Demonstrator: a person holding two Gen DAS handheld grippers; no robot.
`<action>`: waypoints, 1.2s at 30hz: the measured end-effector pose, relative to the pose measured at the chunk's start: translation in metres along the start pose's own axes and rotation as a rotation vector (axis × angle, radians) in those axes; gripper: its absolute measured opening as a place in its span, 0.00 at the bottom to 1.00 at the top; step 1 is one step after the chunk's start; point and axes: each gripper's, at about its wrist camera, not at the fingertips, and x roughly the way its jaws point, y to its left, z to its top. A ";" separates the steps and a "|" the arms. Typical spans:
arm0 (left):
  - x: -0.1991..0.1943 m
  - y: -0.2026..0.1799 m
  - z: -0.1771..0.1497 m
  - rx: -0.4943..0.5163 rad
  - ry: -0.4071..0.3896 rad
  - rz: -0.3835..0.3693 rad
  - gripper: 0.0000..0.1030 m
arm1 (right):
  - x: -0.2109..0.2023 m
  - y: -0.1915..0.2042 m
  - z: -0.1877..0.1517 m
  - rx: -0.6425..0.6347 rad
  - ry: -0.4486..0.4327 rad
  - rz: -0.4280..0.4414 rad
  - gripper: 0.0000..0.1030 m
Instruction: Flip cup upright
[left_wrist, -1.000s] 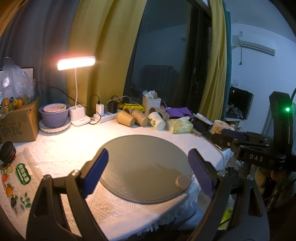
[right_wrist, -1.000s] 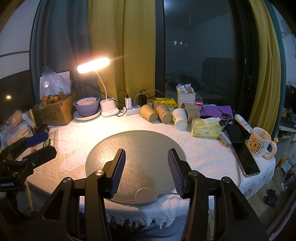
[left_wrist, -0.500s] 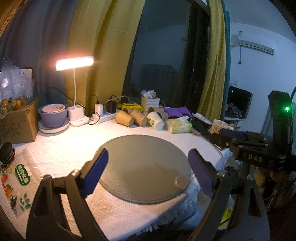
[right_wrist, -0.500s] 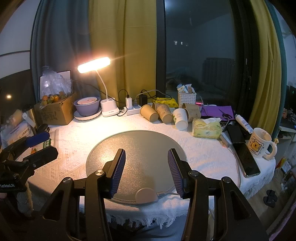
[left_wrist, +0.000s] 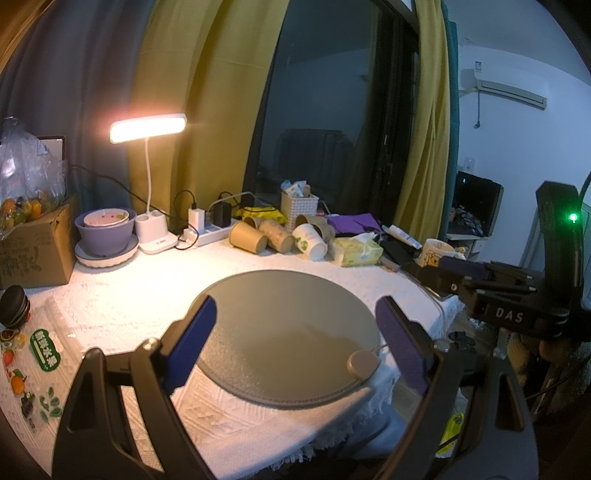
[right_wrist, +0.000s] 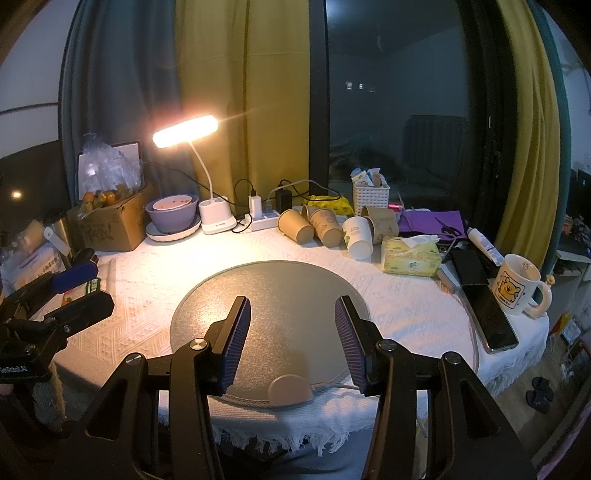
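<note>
Several paper cups lie on their sides at the back of the table: a brown cup (right_wrist: 295, 227), a patterned brown cup (right_wrist: 325, 227), a white cup (right_wrist: 357, 237) and another brown cup (right_wrist: 380, 221). They also show in the left wrist view, the brown cup (left_wrist: 246, 237) and the white cup (left_wrist: 310, 242) among them. My left gripper (left_wrist: 295, 321) is open and empty above the near part of the round grey mat (left_wrist: 280, 295). My right gripper (right_wrist: 292, 321) is open and empty above the near part of the mat (right_wrist: 273, 284).
A lit desk lamp (right_wrist: 216, 221), a purple bowl (right_wrist: 171, 216), a power strip (right_wrist: 264, 221), a cardboard box (right_wrist: 110, 225), a tissue pack (right_wrist: 410, 256), a white basket (right_wrist: 370, 197), a phone (right_wrist: 491, 314) and a cartoon mug (right_wrist: 517, 290) stand around the mat. The table edge is near.
Both views have shifted very slightly; both grippers stay open and empty over the mat.
</note>
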 end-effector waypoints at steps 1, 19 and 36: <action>0.000 0.000 0.000 0.000 0.000 0.000 0.86 | 0.000 0.000 0.000 0.000 0.000 0.000 0.49; 0.002 0.003 0.001 -0.002 0.009 -0.006 0.86 | 0.000 0.000 -0.001 0.000 0.000 0.000 0.49; 0.091 0.002 0.004 0.017 0.149 -0.008 0.86 | 0.064 -0.042 0.008 0.036 0.077 -0.007 0.49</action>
